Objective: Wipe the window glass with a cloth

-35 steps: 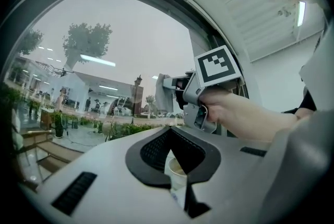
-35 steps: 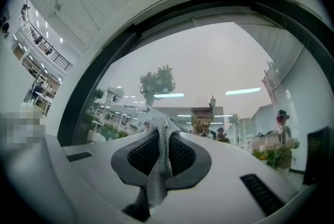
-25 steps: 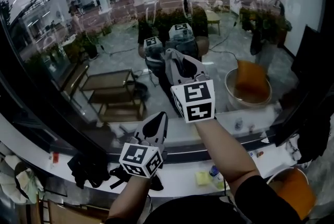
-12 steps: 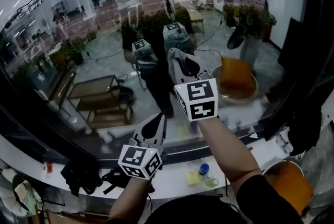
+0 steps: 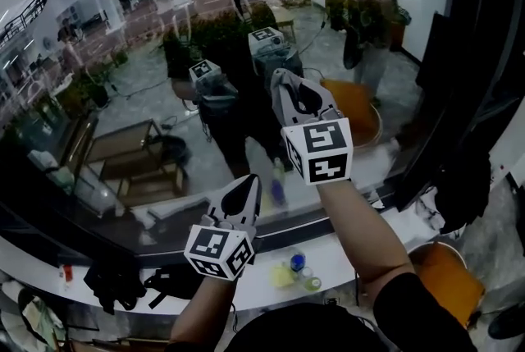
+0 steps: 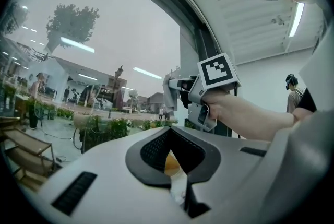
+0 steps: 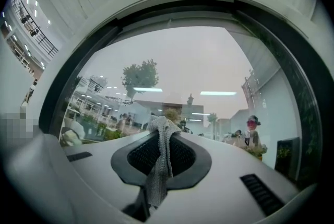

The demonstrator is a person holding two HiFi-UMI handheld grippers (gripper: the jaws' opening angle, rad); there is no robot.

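We hold the right gripper (image 5: 283,84) up against the window glass (image 5: 148,129), with its jaws clamped on a grey knitted cloth (image 7: 156,176). In the right gripper view the cloth runs as a narrow strip down the middle of the dark pads. Its upper end bunches just past the jaw tips, toward the glass. The tips sit very near the pane, close to their own reflection, but we cannot tell whether the cloth actually touches it.

Our left gripper (image 5: 248,186) is lower on the glass and further back from it, near the bottom edge of the pane. Its jaws are drawn together, leaving only a thin slit, and nothing is between them. Its camera looks up at the right gripper's marker cube (image 6: 218,70) and the hand (image 6: 222,105) that holds it.

The glass is large and reflective, and it mirrors us, both grippers, ceiling lights and several people standing in the room. A dark window frame (image 5: 484,55) borders the glass on its right. Under the glass runs a white sill (image 5: 353,240). On it are a blue-capped bottle (image 5: 297,262), something small and yellow (image 5: 281,275) and a black bundle (image 5: 111,283). An orange tub (image 5: 447,285) sits below the right end of the glass.
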